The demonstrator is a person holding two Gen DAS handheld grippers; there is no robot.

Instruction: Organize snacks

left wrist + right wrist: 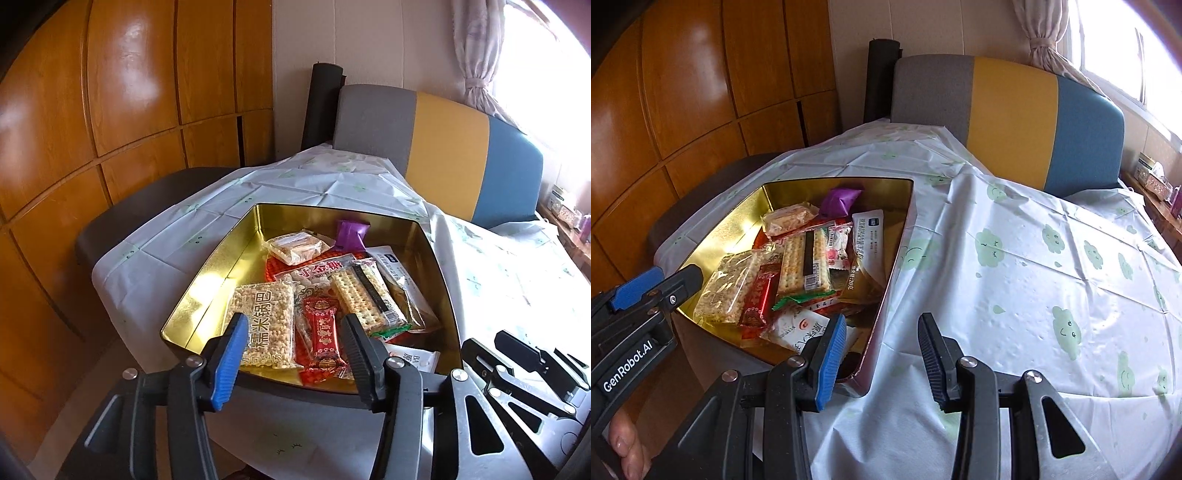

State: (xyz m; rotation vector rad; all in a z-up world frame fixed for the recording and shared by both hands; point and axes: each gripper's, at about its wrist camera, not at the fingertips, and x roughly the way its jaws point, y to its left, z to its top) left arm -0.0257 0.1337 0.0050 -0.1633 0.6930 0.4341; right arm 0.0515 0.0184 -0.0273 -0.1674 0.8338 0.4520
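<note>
The left hand-held gripper [291, 354] hangs over the near rim of a gold-lined tin [221, 266], its jaws apart with nothing between them; the pads touch no packet. The right hand-held gripper [881, 360] stands just right of the tin's near right corner, over the tabletop [1034, 277], jaws likewise parted and empty. At the lower left of the right wrist view a few fingers [626, 439] of the person show, cut off by the frame edge.

The snacks lie inside the tin, just beyond the left gripper's fingertips. Nearest, between the two fingers, a puffed-rice bar [264, 321] and a red candy packet [323, 332] lie side by side, long axes running away from the gripper. Right of them a cracker pack [364, 299] points away and slightly left. A white packet [413, 360] at the near right is mostly hidden behind the right finger and the tin's rim. Farther in, a clear-wrapped nougat piece [297, 248] lies crosswise, and a purple sachet [351, 233] leans near the far wall. Packets beneath these are overlapped and hard to make out.

Beyond the tin the cloud-printed cloth runs to a grey, yellow and blue chair back [443, 147].
</note>
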